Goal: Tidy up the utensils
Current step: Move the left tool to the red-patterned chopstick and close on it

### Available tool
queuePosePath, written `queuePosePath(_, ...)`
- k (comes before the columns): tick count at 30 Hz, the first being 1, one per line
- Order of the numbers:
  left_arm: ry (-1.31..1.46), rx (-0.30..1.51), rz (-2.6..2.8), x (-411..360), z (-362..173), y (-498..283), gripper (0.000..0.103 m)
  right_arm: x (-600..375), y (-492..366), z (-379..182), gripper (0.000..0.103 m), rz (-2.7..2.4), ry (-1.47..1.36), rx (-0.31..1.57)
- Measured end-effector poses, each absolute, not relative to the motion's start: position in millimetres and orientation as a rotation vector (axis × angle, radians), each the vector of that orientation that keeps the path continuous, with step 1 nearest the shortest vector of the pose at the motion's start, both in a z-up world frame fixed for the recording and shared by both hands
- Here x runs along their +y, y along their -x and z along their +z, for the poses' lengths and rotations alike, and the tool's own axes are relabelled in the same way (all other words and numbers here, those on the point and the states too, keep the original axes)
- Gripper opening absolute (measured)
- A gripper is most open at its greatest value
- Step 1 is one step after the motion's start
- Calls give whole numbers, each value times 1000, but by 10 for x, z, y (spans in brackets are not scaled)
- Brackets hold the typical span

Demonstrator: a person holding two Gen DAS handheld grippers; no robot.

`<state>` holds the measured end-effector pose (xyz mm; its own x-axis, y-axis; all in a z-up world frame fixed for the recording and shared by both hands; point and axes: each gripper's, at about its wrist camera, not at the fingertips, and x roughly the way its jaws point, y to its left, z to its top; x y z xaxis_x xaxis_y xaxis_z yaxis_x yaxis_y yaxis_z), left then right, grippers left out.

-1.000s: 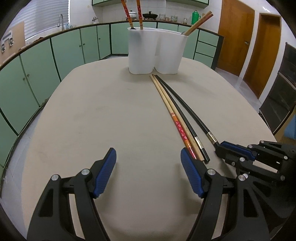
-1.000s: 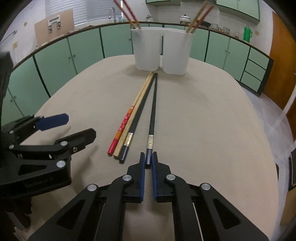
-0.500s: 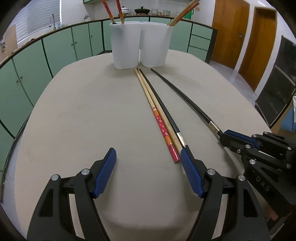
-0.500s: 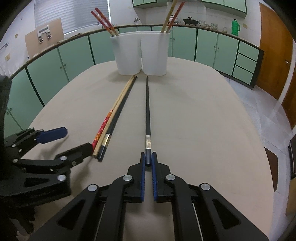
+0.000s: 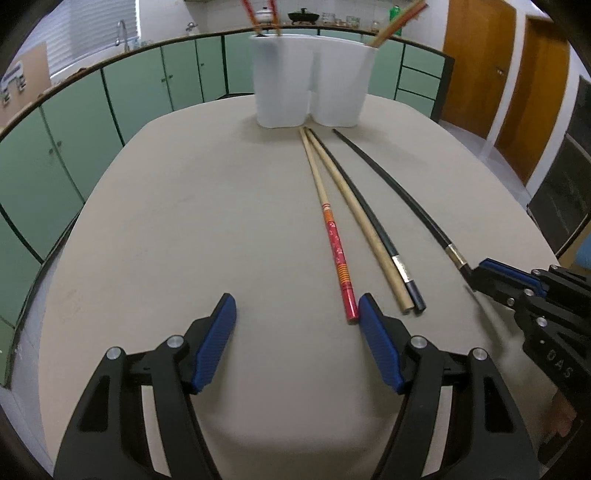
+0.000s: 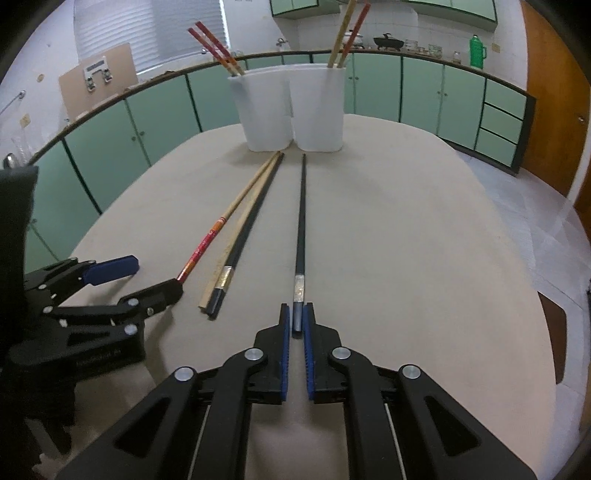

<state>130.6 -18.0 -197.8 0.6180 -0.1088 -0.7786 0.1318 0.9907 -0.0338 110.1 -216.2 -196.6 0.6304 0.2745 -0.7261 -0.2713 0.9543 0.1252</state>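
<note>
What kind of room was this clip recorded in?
Most likely a home kitchen. Green cabinets run along the wall, a tap stands by the window, and a black pot and a green flask sit on the counter behind the table.

The room is evenly lit and fairly bright, with daylight coming through the blinds (image 6: 147, 33) at about 11 o'clock in the right wrist view, where the slats wash out pale. Shadows on the table (image 5: 184, 221) are soft and short, pooling faintly under the left gripper (image 5: 295, 314) near 6 o'clock. Both views bend strongly: the cabinets (image 5: 55, 155) curve like a bow, and black vignette fills the corners. The white holder (image 5: 314, 77) at 12 o'clock in the left wrist view looks slightly smeared with motion blur; the nearer chopsticks stay sharp.
</note>
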Motion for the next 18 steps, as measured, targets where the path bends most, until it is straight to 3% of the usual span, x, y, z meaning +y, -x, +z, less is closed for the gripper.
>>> queuePosePath(5,14,879,-159,-114,-1950,-1256,66,-2224,-1040,-1978,19,328,-14,835)
queuePosePath(18,-44,896,-159,-274,-1978,-1294,65,-2211,-1086,-2029,19,333,-22,863)
